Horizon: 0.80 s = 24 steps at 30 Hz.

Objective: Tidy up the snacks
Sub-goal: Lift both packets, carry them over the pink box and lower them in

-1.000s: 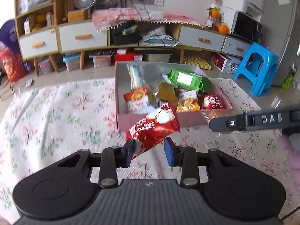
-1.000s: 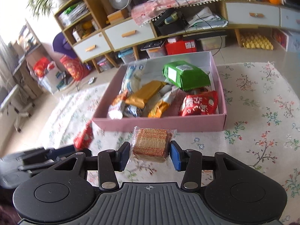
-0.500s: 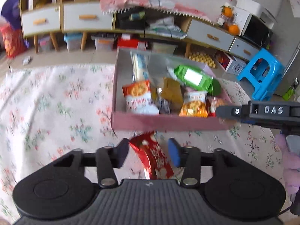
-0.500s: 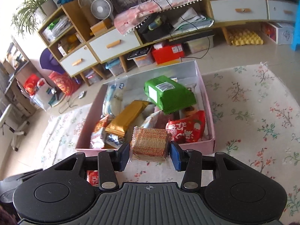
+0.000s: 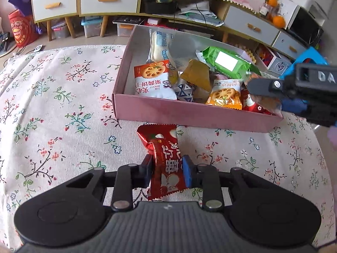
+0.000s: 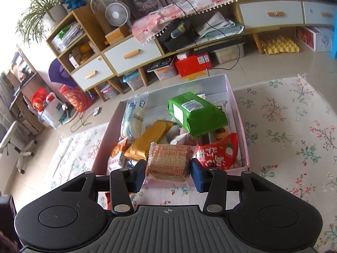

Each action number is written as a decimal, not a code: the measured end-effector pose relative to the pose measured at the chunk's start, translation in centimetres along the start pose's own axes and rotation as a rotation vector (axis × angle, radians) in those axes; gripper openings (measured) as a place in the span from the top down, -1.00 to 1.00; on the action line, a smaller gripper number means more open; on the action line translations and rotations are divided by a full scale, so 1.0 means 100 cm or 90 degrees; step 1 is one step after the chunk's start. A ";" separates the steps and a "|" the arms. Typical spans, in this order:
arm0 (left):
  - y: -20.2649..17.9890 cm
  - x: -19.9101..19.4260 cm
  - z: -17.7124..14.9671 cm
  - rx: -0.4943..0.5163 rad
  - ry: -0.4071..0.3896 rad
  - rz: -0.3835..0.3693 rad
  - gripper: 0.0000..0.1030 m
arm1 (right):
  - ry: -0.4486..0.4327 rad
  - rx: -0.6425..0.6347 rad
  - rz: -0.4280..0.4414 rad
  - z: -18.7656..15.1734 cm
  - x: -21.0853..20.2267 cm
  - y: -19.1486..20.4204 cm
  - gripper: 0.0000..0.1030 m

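A red snack packet (image 5: 164, 147) lies on the floral cloth just in front of the pink box (image 5: 189, 116). My left gripper (image 5: 167, 171) straddles its near half, jaws closing, and both pads press on its sides. A clear packet of brown crackers (image 6: 168, 160) hangs over the near edge of the pink box (image 6: 189, 86), with my right gripper (image 6: 168, 171) shut on it. In the left wrist view the right gripper (image 5: 261, 86) reaches in from the right above the box's front right corner. The box holds several snack packets.
Inside the box lie a green packet (image 6: 195, 113), a gold packet (image 6: 151, 139) and a second red packet (image 6: 219, 151). The floral cloth (image 5: 52, 116) spreads left of the box. A blue stool (image 5: 311, 54) and low cabinets (image 6: 130, 54) stand beyond the table.
The red packet dropped from my left gripper onto the cloth before the box; the gripper opened, sank and closed on it again. My right gripper carried the crackers in over the box's near edge.
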<state>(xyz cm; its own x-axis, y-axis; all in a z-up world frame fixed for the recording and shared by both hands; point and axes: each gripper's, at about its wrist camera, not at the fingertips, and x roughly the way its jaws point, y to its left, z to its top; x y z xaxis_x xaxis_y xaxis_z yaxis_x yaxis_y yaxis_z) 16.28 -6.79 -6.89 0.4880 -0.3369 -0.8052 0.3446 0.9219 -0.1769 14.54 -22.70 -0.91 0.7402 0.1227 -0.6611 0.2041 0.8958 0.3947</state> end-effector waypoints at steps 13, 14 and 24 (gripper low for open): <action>-0.010 -0.030 0.017 0.039 -0.026 -0.026 0.50 | -0.004 0.071 0.043 0.013 0.018 -0.015 0.14; -0.011 -0.032 0.020 0.041 -0.031 -0.028 0.50 | -0.002 0.075 0.046 0.013 0.020 -0.016 0.13; -0.017 -0.016 0.056 0.026 -0.066 -0.022 0.50 | 0.007 0.135 0.070 0.014 0.028 -0.030 -0.06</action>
<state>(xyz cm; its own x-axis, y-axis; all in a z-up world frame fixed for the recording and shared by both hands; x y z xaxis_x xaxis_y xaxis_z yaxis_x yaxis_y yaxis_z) 19.45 -8.90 -2.14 0.5550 -0.3877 -0.7360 0.3935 0.9019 -0.1783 16.94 -25.69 -3.05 0.7590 0.2198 -0.6129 0.2538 0.7669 0.5894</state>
